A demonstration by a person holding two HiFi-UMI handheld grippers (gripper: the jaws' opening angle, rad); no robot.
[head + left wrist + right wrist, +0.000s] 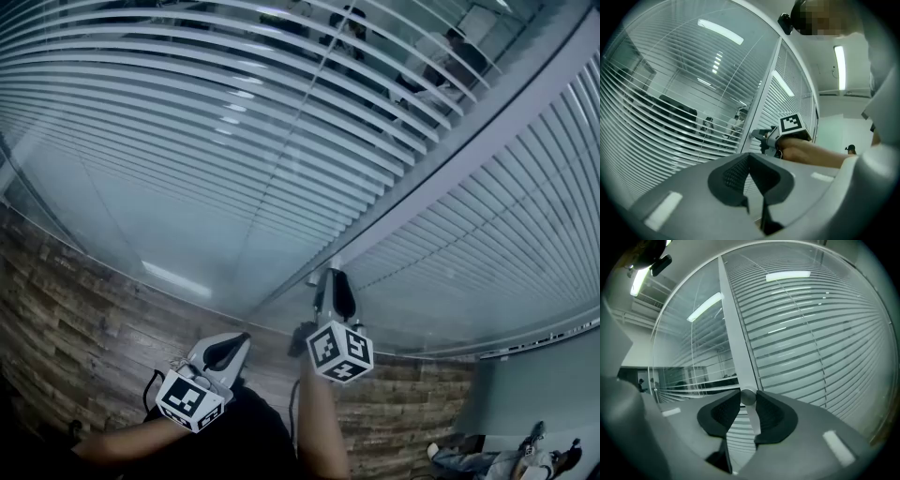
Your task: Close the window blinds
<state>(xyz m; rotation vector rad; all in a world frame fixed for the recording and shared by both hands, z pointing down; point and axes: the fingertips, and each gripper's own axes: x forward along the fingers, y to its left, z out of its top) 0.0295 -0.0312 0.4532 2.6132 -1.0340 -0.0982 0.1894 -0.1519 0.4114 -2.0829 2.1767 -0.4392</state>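
White slatted blinds hang behind the glass on either side of a pale frame post [450,169]. The left pane's slats [187,112] stand apart, and a room shows through them. The right pane's slats [497,216] lie closer together. A small round silver knob [748,396] sticks out at the foot of the post. My right gripper [748,401] is shut on this knob, one pad on each side. In the head view the right gripper [333,278] reaches up to the post. My left gripper [236,342] hangs lower and to the left, shut on nothing, away from the glass.
Wood-patterned floor [75,309] runs along the base of the glass wall. People [441,56] sit in the room behind the left pane. Another person's legs [506,461] show at the bottom right. The arm holding the right gripper [811,152] crosses the left gripper view.
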